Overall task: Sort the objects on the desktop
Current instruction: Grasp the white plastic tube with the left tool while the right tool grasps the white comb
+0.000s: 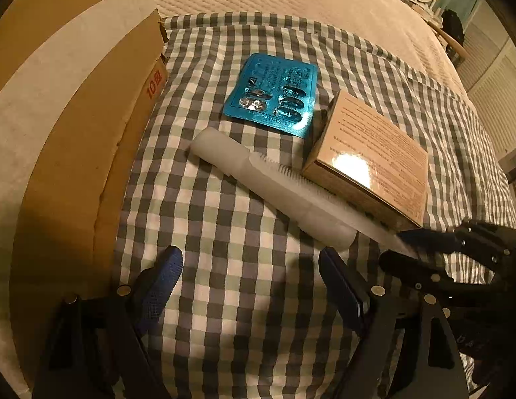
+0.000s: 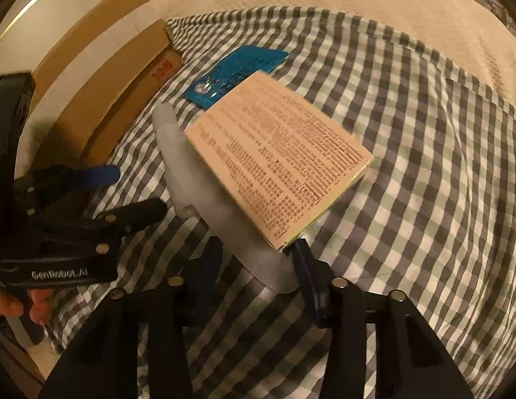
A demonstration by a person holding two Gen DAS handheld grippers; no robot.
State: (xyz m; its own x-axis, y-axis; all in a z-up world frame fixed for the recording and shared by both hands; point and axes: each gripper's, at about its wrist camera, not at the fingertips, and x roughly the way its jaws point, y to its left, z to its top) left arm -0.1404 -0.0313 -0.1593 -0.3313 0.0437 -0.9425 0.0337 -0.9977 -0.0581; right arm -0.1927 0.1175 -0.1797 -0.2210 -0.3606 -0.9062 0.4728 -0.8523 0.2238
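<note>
Left gripper (image 2: 124, 193) marked "GenRobot.AI", apart; right gripper (image 2: 254, 272) straddling white brush (image 2: 204, 179), contact unclear

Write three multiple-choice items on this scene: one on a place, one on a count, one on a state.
1. The blue blister pack lies: A in a gripper; B on the checked cloth; C on a plate.
2. Loose things on the cloth: A one; B six; C three.
3. The left gripper is: A open and empty; B shut on a pen; C shut on a cup.
Answers: B, it lies flat on the checks; C, they are the blister pack, the white tube and the tan box; A, only cloth shows between its spread fingers.
</note>
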